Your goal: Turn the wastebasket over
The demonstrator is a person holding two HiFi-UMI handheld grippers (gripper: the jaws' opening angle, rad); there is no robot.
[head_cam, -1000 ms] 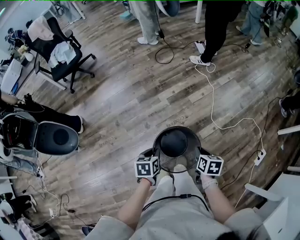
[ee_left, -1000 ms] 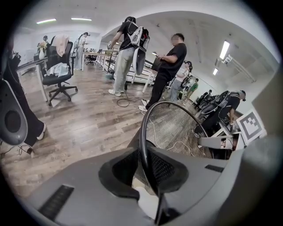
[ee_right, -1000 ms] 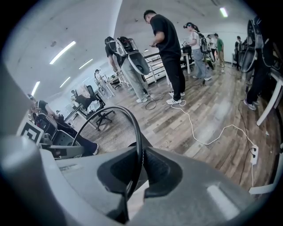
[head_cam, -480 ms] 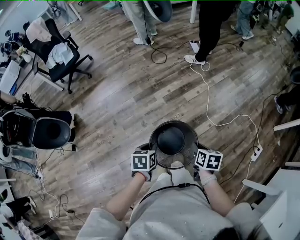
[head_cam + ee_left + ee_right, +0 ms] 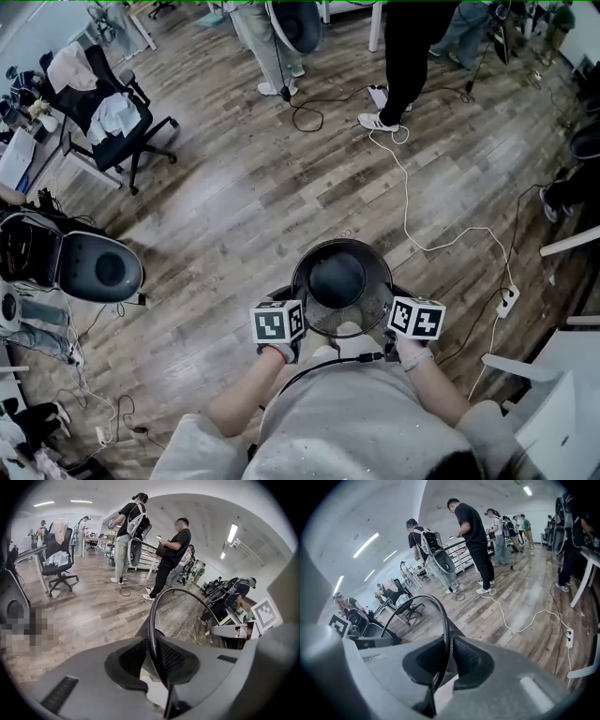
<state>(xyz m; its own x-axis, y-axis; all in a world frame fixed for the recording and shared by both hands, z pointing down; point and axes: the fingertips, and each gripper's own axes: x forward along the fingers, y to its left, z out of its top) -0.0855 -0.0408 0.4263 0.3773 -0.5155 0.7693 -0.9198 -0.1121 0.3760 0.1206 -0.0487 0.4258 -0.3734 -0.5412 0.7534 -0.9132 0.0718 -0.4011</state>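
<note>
A black wire-mesh wastebasket (image 5: 337, 281) stands upright, mouth up, just in front of the person's knees, and its dark bottom shows inside. My left gripper (image 5: 298, 317) is shut on the rim's left side, under its marker cube. My right gripper (image 5: 398, 315) holds the rim's right side. In the left gripper view the rim and mesh (image 5: 187, 616) run between the jaws of the left gripper (image 5: 157, 663). In the right gripper view the rim (image 5: 440, 620) passes between the jaws of the right gripper (image 5: 447, 663), which are opening slightly, with the mesh still against one pad.
A white cable (image 5: 412, 216) snakes over the wooden floor to a power strip (image 5: 506, 300) at the right. People (image 5: 412, 56) stand at the far side. An office chair (image 5: 103, 122) and a dark rounded device (image 5: 94, 267) are at the left, a white table (image 5: 562, 375) at the right.
Both grippers have risen with the wastebasket, which now looks a little larger and nearer in the head view. The grip points on the rim are unchanged.
</note>
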